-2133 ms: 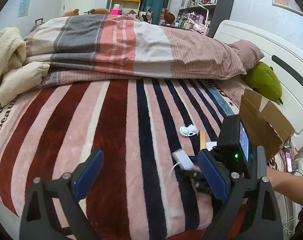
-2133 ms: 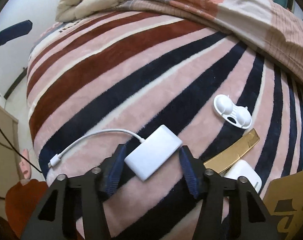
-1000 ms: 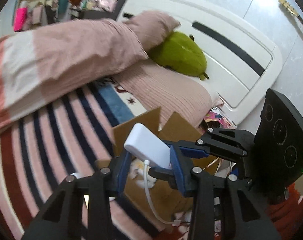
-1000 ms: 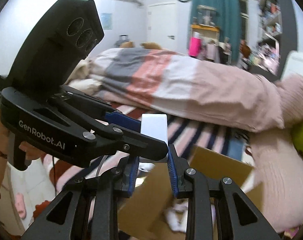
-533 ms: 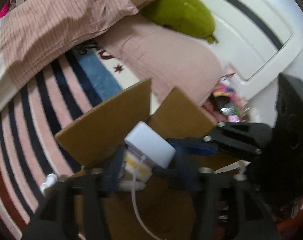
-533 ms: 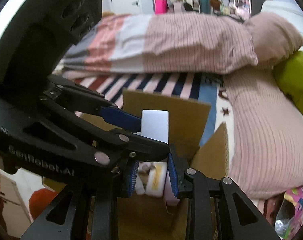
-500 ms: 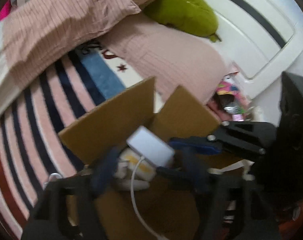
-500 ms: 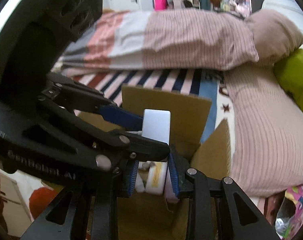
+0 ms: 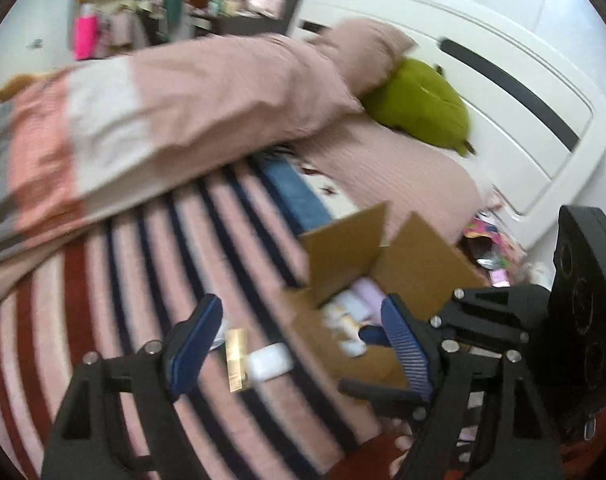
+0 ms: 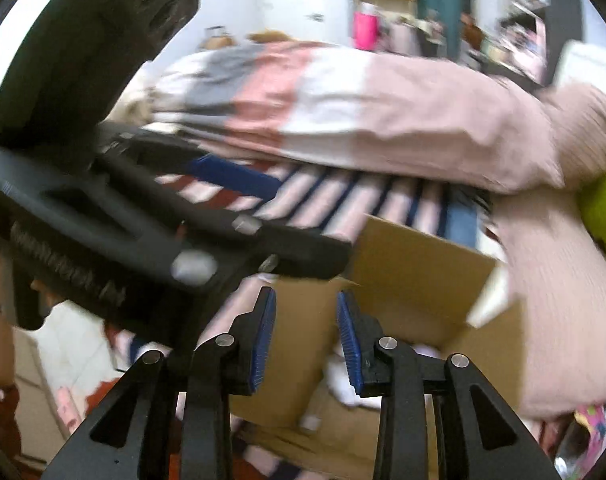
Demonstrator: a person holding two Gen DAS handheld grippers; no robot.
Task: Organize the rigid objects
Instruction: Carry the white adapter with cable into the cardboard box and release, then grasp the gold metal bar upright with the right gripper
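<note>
1. The white adapter that both grippers were pinching over the box half a second ago is gone from between their pads; it cannot be picked out for certain among the blurred pale items inside the cardboard box.
2. The left gripper has its blue pads wide apart with nothing between them. It hangs over the striped blanket, just left of the box.
3. The right gripper also has its fingers apart and empty, with a narrower gap. It hovers at the box's near edge, and through the gap only brown cardboard shows.
4. In the left wrist view, on the blanket between the left gripper's pads lie a gold bar-shaped object and a white rounded case, touching or nearly so. A small white thing is half hidden behind the left pad.
5. Inside the box, white, yellow and pale purple items are smeared by motion blur; their shapes cannot be made out.
6. In the right wrist view the other gripper's black body covers much of the left side and hides the blanket there.
7. A green plush lies against the white headboard, partly tucked under the pink pillow. The folded quilt runs across the bed behind the blanket.
</note>
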